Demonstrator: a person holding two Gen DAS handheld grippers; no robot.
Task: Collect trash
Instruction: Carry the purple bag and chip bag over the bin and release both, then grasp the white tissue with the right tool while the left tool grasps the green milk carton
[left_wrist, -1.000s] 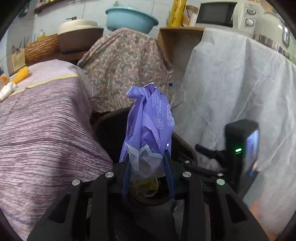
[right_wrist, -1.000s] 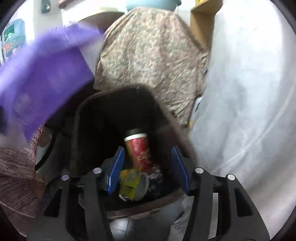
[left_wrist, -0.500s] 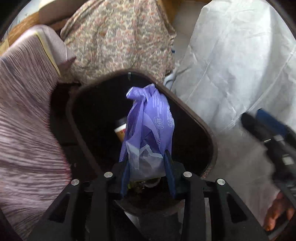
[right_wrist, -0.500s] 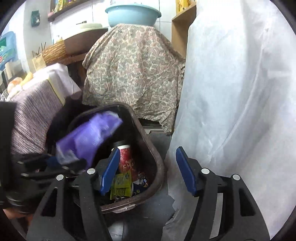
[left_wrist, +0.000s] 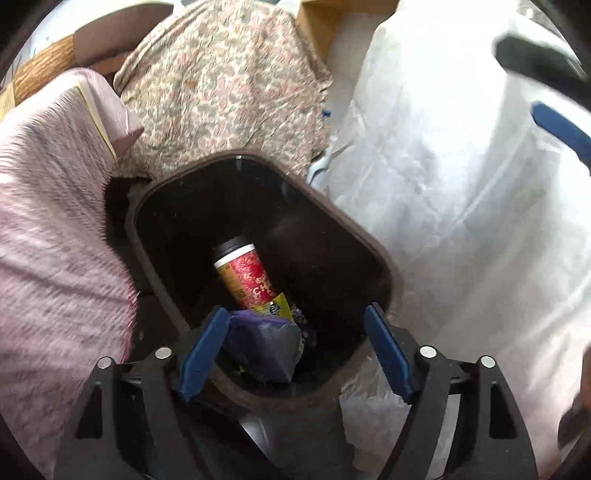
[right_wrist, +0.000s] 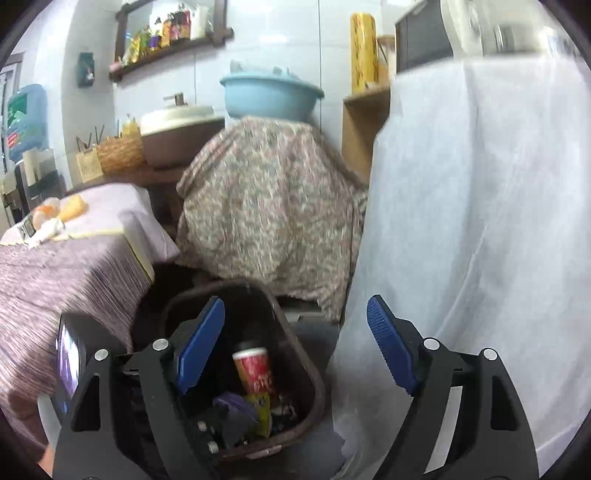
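A dark brown trash bin (left_wrist: 373, 254) stands on the floor. Inside lie a red paper cup (left_wrist: 245, 275), a yellow wrapper (left_wrist: 275, 308) and the crumpled purple plastic bag (left_wrist: 260, 345). My left gripper (left_wrist: 295, 349) is open just above the bin's near rim, the purple bag lying loose between its blue pads. In the right wrist view the bin (right_wrist: 314, 384) sits low at centre with the cup (right_wrist: 255, 369) and purple bag (right_wrist: 234, 404) inside. My right gripper (right_wrist: 295, 347) is open and empty, held higher and to the bin's right.
A striped purple cloth covers a table (right_wrist: 66, 273) left of the bin. A floral cloth (right_wrist: 273, 210) drapes furniture behind it. A white sheet (right_wrist: 480, 229) hangs at the right. A blue basin (right_wrist: 271, 96) sits on top at the back.
My left gripper has opened and dropped the purple bag into the bin. My right gripper has risen and pulled back from the bin.
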